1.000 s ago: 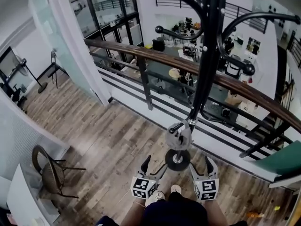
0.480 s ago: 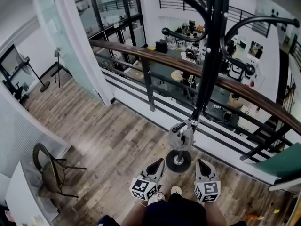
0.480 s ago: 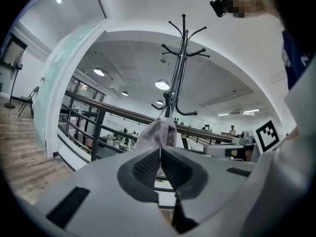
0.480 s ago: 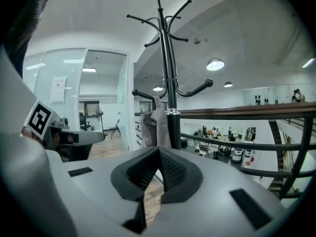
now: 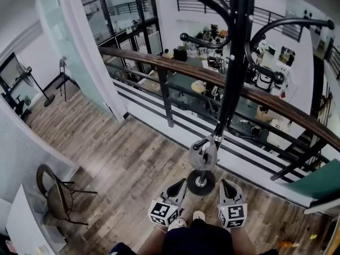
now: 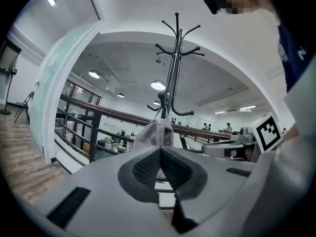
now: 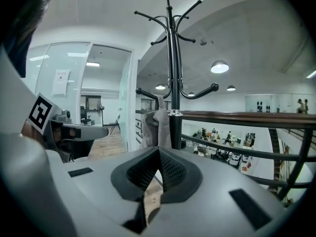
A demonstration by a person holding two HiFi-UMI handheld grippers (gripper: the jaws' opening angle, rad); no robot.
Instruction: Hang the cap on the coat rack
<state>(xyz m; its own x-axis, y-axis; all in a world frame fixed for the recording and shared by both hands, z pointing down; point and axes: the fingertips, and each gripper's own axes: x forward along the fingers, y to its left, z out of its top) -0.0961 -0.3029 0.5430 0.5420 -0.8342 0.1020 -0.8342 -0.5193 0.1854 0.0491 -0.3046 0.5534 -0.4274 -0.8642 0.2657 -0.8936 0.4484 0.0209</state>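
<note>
The wooden floor fills the lower left of the head view, with a dark railing crossing the middle and the black coat rack rising just right of centre. The grey cap hangs on a low hook of the coat rack, just above its round base. Below it, at the bottom edge, the left hand-held gripper and the right hand-held gripper are both clenched on nothing, clear of the cap.
</note>
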